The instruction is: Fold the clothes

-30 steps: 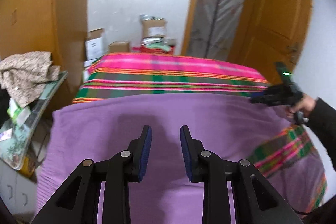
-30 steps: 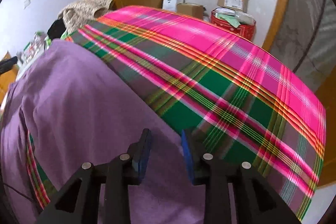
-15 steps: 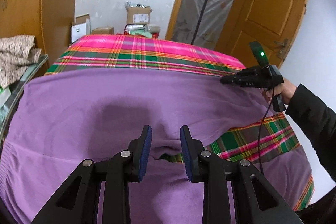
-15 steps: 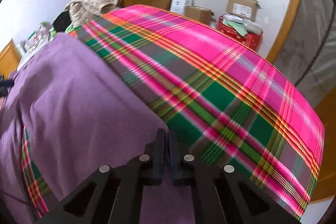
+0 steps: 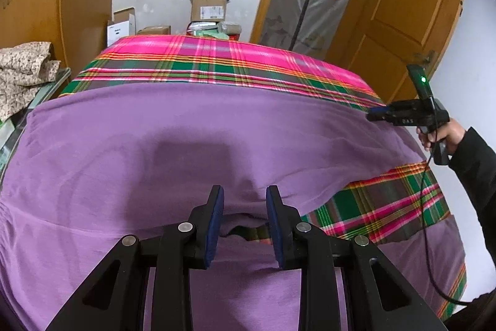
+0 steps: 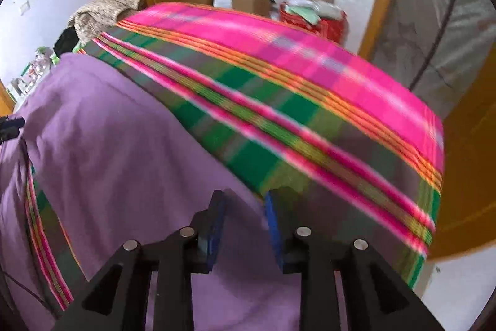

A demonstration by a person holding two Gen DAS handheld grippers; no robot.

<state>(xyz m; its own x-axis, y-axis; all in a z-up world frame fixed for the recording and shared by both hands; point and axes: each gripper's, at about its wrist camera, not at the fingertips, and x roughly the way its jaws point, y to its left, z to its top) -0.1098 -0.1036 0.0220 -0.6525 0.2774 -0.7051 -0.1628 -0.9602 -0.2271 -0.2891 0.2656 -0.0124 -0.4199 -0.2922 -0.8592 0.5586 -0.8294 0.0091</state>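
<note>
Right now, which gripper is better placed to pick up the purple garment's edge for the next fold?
Left, probably. The left gripper hangs open right over a fold edge of the purple garment; the right gripper, opening, sits at the garment's far corner beside the plaid sheet.

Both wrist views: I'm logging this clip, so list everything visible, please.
garment: one, purple, spread on bed
bedcover: one, pink-green plaid, beneath garment
boxes: several, brown and white, by far wall
cloth heap: one, beige speckled, left of bed
door: one, orange wood, right
left tool: one, black, blue pads, apart over garment
right tool: one, black, jaws opening, at garment's edge
hand: one, dark sleeve, grips right tool
</note>
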